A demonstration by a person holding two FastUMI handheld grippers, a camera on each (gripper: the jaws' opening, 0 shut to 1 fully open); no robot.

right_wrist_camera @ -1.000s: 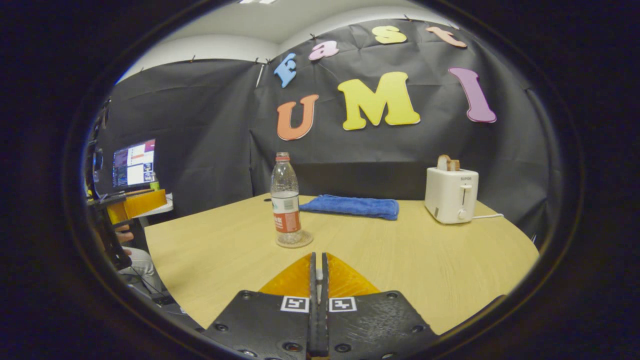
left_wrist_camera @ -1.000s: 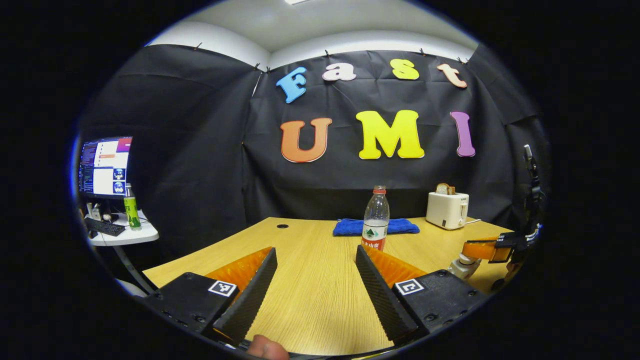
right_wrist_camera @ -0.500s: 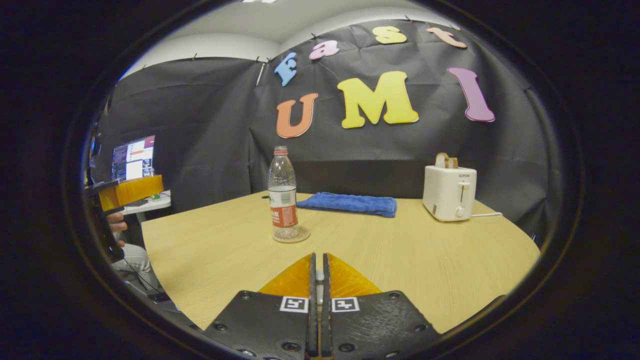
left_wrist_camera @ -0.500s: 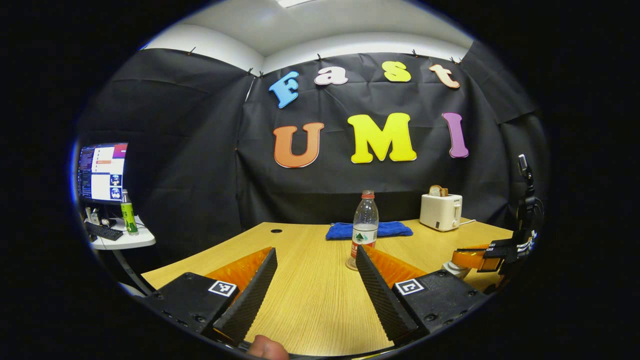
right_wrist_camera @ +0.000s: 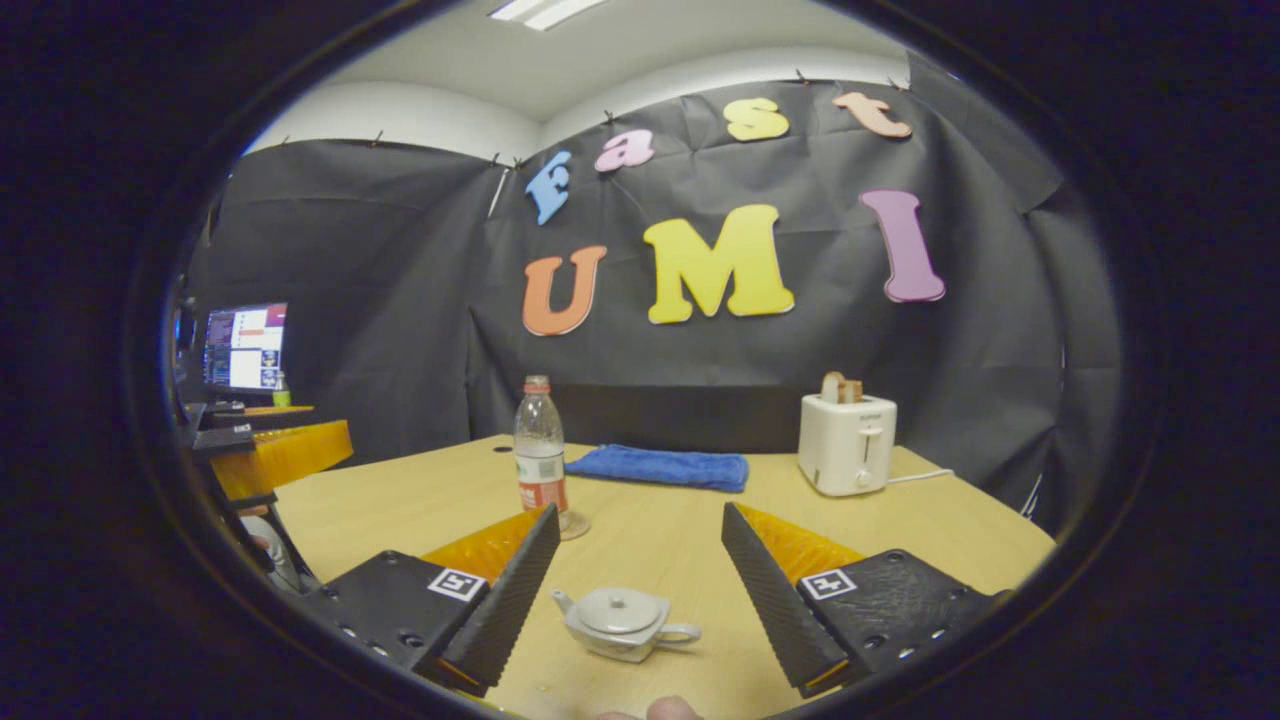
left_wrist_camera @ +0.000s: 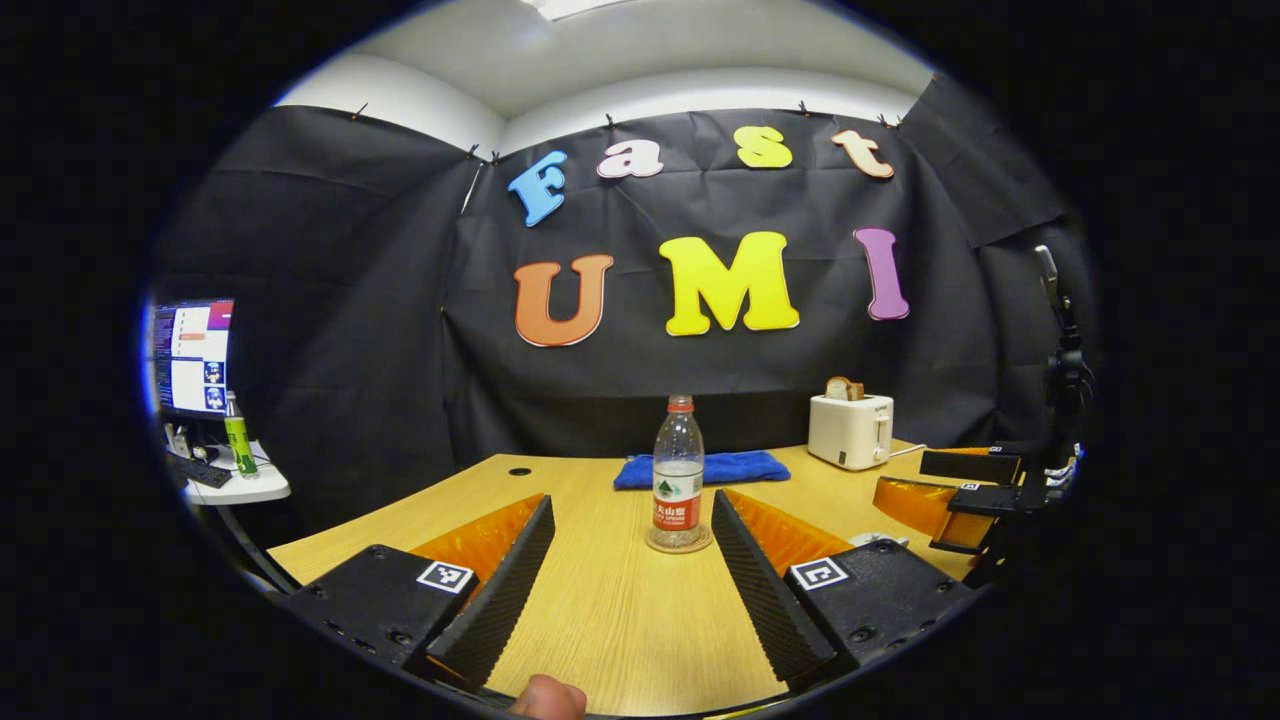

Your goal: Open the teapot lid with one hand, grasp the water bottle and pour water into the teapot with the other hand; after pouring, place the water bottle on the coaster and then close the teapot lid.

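- left gripper (left_wrist_camera: 632, 520): jaws spread wide, holding nothing, above the near part of the table; a fingertip of the holding hand (left_wrist_camera: 548, 697) shows at the bottom edge of the left gripper view.
- right gripper (right_wrist_camera: 640, 530): jaws spread wide, holding nothing, above the table; in the left gripper view it shows at the right edge, apart from the bottle.
- water bottle (left_wrist_camera: 678, 486): clear plastic, red cap, red and white label, upright on the coaster; in the left gripper view it stands beyond and between the left gripper's fingers, touching neither.
- coaster (left_wrist_camera: 679, 544): round, flat on the table under the bottle.
- teapot (right_wrist_camera: 622, 622): small, pale grey, lid (right_wrist_camera: 617, 610) seated on top, spout to the view's left, handle to the view's right; on the table between the right gripper's fingers, touching neither.
- table (left_wrist_camera: 610, 610): light wood grain.
- blue towel (left_wrist_camera: 702, 468): folded, lying behind the bottle.
- toaster (left_wrist_camera: 850, 428): white, bread standing in its slot, at the far right of the table.
- monitor (left_wrist_camera: 192, 357): lit, on a side desk to the left, with a green bottle (left_wrist_camera: 238, 449) beside it.
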